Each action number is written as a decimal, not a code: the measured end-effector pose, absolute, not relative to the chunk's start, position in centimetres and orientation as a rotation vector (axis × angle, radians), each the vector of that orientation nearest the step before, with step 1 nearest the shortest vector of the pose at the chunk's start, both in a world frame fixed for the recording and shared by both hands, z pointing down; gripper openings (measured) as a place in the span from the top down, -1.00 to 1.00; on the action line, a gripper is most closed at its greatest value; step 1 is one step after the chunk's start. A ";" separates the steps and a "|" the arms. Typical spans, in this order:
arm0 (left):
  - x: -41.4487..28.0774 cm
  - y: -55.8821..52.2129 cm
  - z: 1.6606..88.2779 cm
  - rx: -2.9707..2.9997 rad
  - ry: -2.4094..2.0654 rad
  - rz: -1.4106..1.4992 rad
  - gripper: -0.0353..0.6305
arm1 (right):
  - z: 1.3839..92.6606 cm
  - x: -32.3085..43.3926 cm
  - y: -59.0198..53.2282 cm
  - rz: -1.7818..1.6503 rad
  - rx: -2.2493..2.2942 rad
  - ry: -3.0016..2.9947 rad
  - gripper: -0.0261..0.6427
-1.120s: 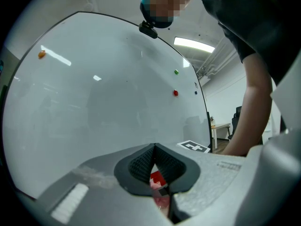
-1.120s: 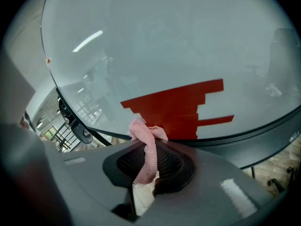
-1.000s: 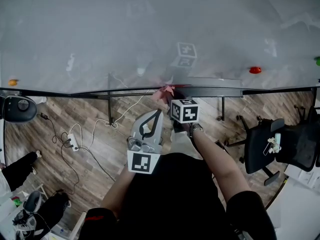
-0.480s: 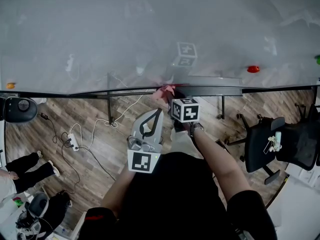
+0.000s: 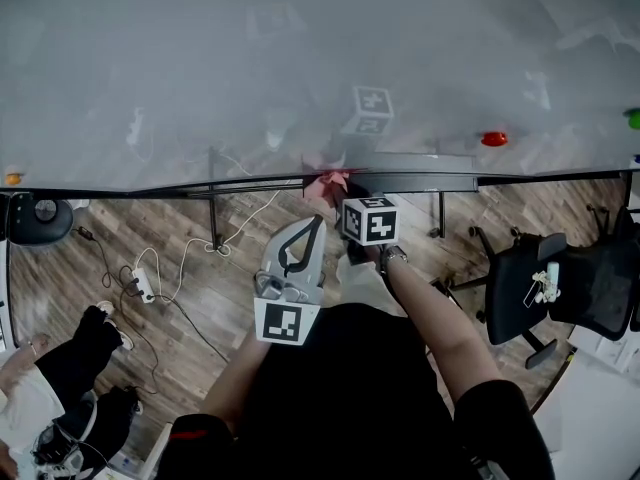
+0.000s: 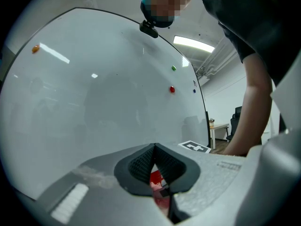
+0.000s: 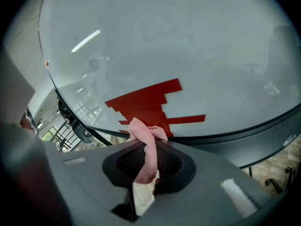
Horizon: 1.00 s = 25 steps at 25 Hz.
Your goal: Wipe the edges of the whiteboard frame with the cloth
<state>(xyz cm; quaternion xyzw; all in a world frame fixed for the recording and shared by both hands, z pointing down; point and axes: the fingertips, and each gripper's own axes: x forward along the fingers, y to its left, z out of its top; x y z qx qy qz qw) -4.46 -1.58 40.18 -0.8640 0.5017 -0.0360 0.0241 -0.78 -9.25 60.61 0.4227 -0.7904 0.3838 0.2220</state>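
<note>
Right hand-held gripper (image 5: 336,194) grips cloth (image 7: 146,147) at the whiteboard frame (image 5: 420,181), left hand-held gripper (image 5: 316,225) clenched empty, office chair (image 5: 525,286) nearby.

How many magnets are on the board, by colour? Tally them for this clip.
orange magnet: 1
green magnet: 1
red magnet: 1
blue magnet: 1 (a tiny dot, colour hard to be sure of)
Total: 4

left gripper (image 5: 316,225) and right gripper (image 5: 337,194) both pale grey, black ribbed pads (image 6: 140,164), black-white marker cubes (image 5: 370,220); black short-sleeve top (image 5: 340,388) fills lower middle
</note>
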 end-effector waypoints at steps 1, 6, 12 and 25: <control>-4.2 -1.6 40.2 -2.675 1.557 -0.108 0.89 | 60.6 -0.5 -9.2 1.060 1.165 -2.185 0.77; -3.7 -1.8 40.2 -2.669 1.553 -0.107 0.89 | 60.5 -0.4 -9.3 1.056 1.153 -2.192 0.76; -3.6 -2.4 40.4 -2.661 1.560 -0.113 0.89 | 60.7 -0.5 -9.4 1.049 1.123 -2.200 0.76; -3.6 -2.8 40.7 -2.644 1.622 -0.120 0.89 | 60.6 -0.6 -9.5 1.039 1.071 -2.216 0.76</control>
